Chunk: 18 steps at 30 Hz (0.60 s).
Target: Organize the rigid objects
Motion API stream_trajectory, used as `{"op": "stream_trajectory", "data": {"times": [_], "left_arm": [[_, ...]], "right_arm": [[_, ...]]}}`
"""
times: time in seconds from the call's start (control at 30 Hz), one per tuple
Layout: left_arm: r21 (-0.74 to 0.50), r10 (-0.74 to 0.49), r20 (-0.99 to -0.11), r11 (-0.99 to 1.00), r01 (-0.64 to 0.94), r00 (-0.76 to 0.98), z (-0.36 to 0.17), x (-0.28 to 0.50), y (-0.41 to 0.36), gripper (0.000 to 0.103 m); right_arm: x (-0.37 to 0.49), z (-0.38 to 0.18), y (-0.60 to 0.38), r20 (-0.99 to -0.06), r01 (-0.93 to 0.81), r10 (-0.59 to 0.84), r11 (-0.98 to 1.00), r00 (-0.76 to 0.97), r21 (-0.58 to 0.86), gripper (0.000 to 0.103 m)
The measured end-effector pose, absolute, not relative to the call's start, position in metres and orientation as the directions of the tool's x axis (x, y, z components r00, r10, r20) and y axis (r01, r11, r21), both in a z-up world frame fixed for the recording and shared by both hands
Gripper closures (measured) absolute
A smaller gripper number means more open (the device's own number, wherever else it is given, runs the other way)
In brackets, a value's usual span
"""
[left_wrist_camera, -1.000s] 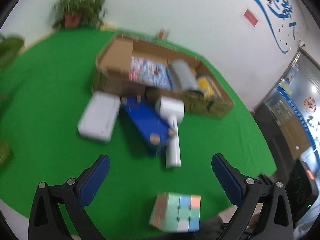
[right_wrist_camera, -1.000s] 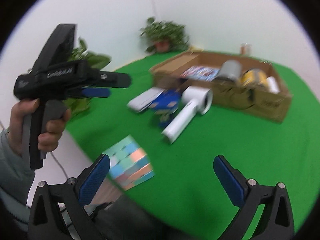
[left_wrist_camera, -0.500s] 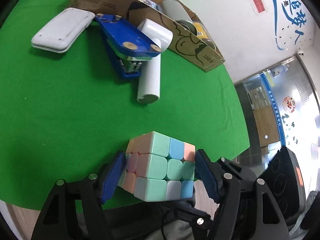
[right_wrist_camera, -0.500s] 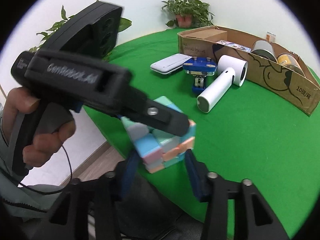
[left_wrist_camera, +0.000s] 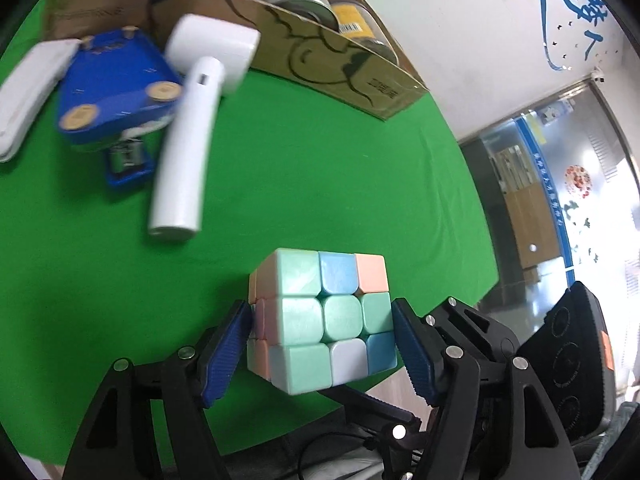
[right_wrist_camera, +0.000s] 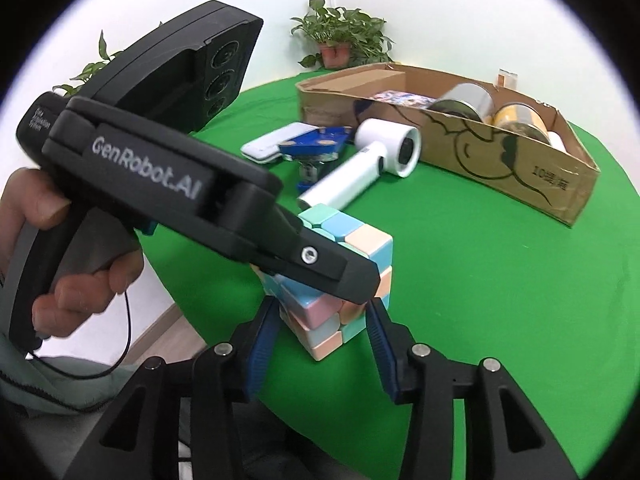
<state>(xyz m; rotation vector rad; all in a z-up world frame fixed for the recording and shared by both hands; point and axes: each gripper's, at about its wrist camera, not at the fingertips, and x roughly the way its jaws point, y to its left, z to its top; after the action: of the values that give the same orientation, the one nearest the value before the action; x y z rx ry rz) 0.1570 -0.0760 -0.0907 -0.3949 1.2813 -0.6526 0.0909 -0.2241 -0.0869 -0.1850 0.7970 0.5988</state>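
Observation:
A pastel puzzle cube (left_wrist_camera: 324,320) is clamped between both grippers near the table's front edge. My left gripper (left_wrist_camera: 322,344) is shut on its sides. My right gripper (right_wrist_camera: 318,328) is shut on the cube (right_wrist_camera: 352,252) from another side, its blue pads pressing the lower part. The left gripper's black body crosses the right wrist view and hides part of the cube. A cardboard box (left_wrist_camera: 360,68) at the back holds cans and a printed pack.
A white hair dryer (left_wrist_camera: 192,136), a blue stapler-like tool (left_wrist_camera: 112,88) and a white flat case (left_wrist_camera: 24,92) lie on the green table (left_wrist_camera: 320,184) before the box. A potted plant (right_wrist_camera: 340,46) stands behind. The table edge is right below the cube.
Both grippers went from open and apart to shut on the cube. Over the last half second the cube has been lifted and turned slightly toward the box.

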Motion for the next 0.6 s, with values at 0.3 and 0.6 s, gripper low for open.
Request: {"op": "stream_trajectory", "data": {"times": [0.3,0.6], "left_arm": [[-0.697,-0.714,-0.693,0.699,0.161,0.100,-0.100,0.172,-0.061,0.032],[-0.718,-0.745,-0.659,0.664,0.209,0.103,-0.091,0.170,-0.065,0.031]], "right_arm": [[0.091,-0.098,-0.231,-0.757,-0.562,0.391,0.826,0.524,0.037,0.059],[0.107,-0.107,-0.218,-0.778,-0.561,0.350,0.828,0.522,-0.004,0.055]]}}
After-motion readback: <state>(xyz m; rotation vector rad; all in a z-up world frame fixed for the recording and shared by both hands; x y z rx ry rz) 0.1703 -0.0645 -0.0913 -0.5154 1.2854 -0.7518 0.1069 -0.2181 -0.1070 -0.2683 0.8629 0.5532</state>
